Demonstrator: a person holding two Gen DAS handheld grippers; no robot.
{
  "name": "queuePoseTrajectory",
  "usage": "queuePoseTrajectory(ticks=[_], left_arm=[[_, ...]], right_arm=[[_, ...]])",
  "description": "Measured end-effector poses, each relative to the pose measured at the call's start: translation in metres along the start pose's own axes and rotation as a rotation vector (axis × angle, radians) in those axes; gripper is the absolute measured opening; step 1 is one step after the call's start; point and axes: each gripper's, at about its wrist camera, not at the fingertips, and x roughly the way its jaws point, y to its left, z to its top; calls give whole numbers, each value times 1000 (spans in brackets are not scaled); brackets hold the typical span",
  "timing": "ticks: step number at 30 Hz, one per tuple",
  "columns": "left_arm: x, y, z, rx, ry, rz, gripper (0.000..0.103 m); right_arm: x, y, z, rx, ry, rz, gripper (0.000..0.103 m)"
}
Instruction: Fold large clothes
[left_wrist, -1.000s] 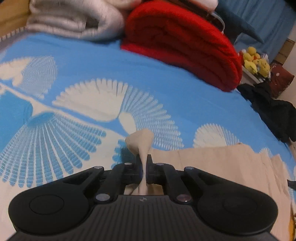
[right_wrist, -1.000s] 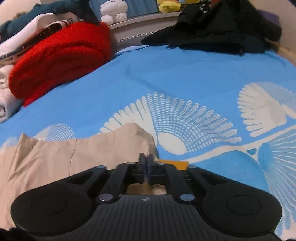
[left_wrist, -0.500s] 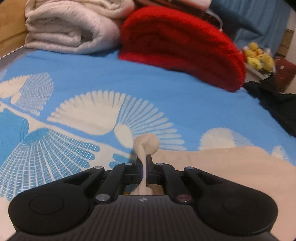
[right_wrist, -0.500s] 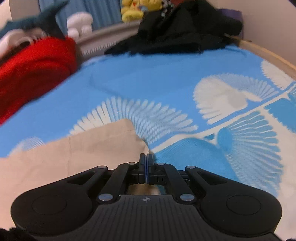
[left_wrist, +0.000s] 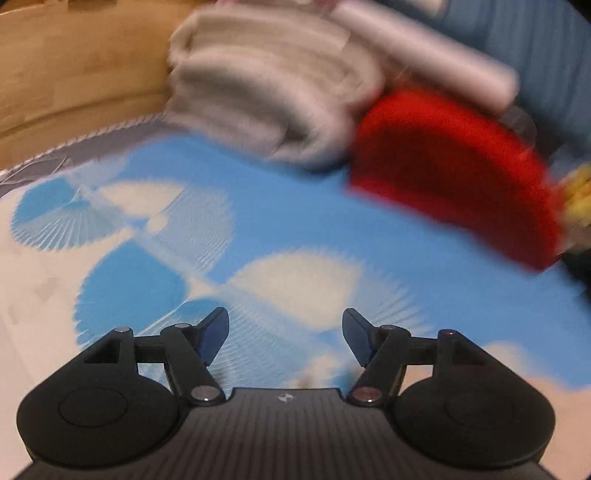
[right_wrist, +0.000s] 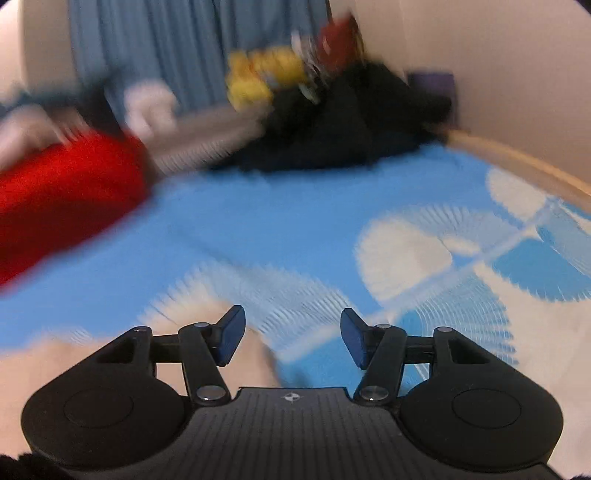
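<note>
A beige garment lies flat on the blue-and-white bedsheet. In the left wrist view only its edge (left_wrist: 569, 402) shows at the lower right, beside my left gripper (left_wrist: 284, 336), which is open and empty above the sheet. In the right wrist view the garment (right_wrist: 92, 354) lies at the lower left, partly under my right gripper (right_wrist: 291, 338), which is open and empty. Both views are motion-blurred.
A folded red blanket (left_wrist: 454, 177) and a grey-white blanket (left_wrist: 273, 103) lie at the far side of the bed, against a wooden bed frame (left_wrist: 74, 74). A pile of black clothes (right_wrist: 340, 125) and yellow plush toys (right_wrist: 262, 77) sit at the back.
Both grippers have opened and let go of the beige garment. Both have lifted and swung, the left toward the left and the right toward the right. The garment now lies on the sheet.
</note>
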Motion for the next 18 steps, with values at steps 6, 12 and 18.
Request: queuePoseTrajectory(ticks=[6, 12, 18], left_arm=[[-64, -99, -58, 9, 72, -491, 80], [14, -145, -141, 123, 203, -451, 67], [55, -109, -113, 67, 174, -391, 43]], right_arm=[[-47, 108, -26, -136, 37, 520, 61], [4, 205, -130, -580, 147, 495, 82], [35, 203, -135, -619, 165, 496, 83]])
